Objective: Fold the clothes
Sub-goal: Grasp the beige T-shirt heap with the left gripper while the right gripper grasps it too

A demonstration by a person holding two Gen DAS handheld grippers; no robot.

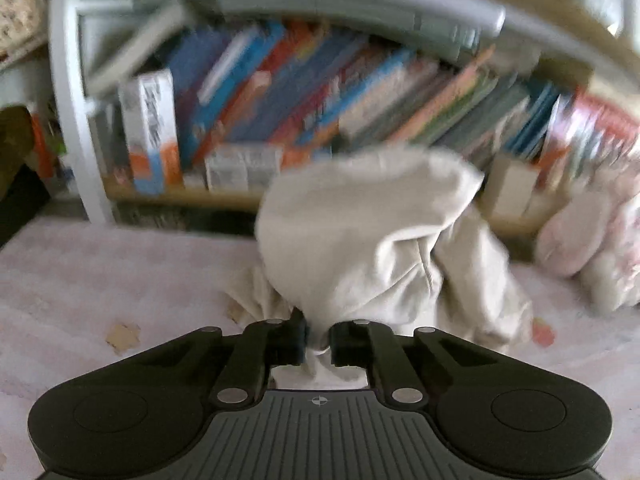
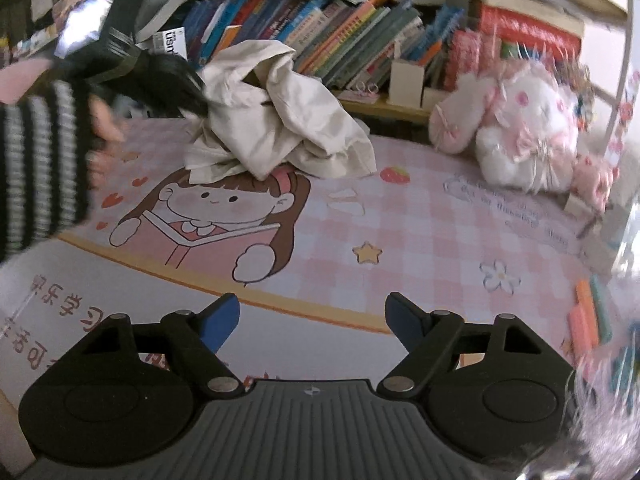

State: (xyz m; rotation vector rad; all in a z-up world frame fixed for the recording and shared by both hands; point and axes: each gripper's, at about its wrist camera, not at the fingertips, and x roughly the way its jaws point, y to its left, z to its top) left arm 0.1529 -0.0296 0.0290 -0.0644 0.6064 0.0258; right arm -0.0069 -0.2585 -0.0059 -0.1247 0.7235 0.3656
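The cloth, cream and crumpled, lies on the pink mat before the books. The left gripper is clamped on a fold of it. The right gripper hangs apart, jaws spread, holding nothing. A plush sits right of the cloth.

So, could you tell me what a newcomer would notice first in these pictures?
Probably the crumpled cream garment, heaped at the far side of the pink cartoon mat with the left gripper pinching its cloth. Next, the fluffy pink-and-white plush toy sits far right, and the right gripper hangs open over the mat's near edge.
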